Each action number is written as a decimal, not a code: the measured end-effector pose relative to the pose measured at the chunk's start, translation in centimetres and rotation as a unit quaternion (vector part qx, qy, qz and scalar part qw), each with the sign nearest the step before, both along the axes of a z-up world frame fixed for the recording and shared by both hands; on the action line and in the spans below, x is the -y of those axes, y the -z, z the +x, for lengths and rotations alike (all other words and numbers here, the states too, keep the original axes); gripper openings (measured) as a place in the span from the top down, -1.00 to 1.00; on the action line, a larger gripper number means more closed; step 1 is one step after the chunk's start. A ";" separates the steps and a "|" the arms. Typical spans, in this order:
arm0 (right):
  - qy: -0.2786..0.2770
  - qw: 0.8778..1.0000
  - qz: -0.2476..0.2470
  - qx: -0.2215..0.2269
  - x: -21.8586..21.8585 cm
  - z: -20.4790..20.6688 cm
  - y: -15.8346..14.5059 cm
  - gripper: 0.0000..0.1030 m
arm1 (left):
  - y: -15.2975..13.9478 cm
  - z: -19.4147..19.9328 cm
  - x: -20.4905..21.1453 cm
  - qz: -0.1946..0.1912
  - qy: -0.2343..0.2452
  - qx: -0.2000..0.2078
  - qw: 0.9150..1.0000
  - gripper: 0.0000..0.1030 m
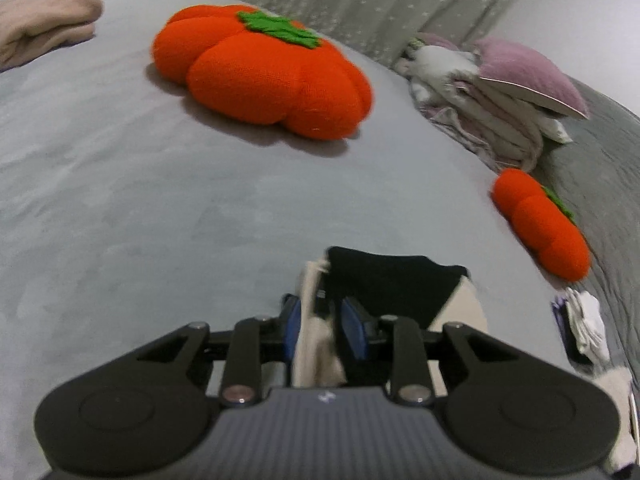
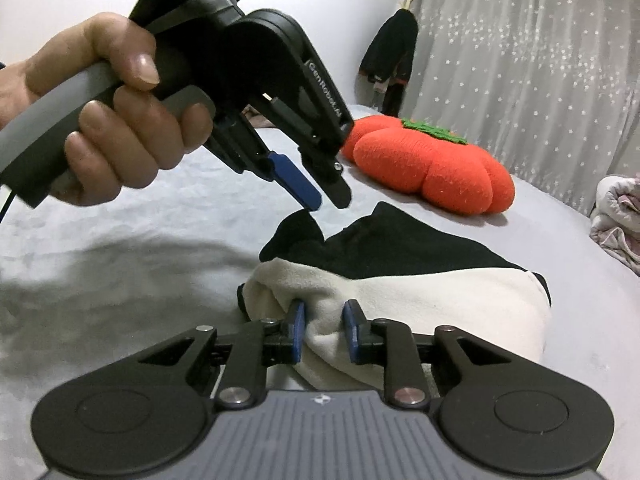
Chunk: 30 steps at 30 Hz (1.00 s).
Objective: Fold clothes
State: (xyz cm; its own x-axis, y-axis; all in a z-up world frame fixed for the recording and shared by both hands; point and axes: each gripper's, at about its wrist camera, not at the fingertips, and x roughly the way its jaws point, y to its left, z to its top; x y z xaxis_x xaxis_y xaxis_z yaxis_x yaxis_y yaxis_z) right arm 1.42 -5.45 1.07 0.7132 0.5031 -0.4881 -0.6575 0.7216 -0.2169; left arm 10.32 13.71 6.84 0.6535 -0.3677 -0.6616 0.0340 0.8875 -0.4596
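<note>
Fleece, black-and-cream garment lies bunched mid-bed, pinched at its cream fold by the right hand-held gripper and at another edge by the left hand-held gripper; shallow bites may slip, spoiling the fold.

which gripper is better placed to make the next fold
Right, likely: the right gripper has the cream edge of the garment bunched between its pads, while the left gripper sits raised at the black corner, grip unclear.
</note>
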 end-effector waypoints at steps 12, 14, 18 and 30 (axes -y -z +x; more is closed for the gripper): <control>0.014 1.000 0.008 -0.005 0.0 -0.2 -0.1 0.60 | 0.4 -1.3 5.5 0.058 0.083 0.019 0.995 0.53; 0.014 1.000 0.003 -0.003 -0.1 -0.3 0.0 0.58 | 0.8 -1.5 6.7 0.077 0.098 0.014 0.992 0.53; 0.011 1.000 -0.001 -0.007 0.0 -0.4 0.2 0.53 | 1.6 -1.2 7.8 0.104 0.100 0.005 0.989 0.54; 0.005 1.000 -0.012 -0.004 -0.2 -1.1 0.0 0.38 | 2.0 -1.0 7.7 0.126 0.088 0.011 0.988 0.64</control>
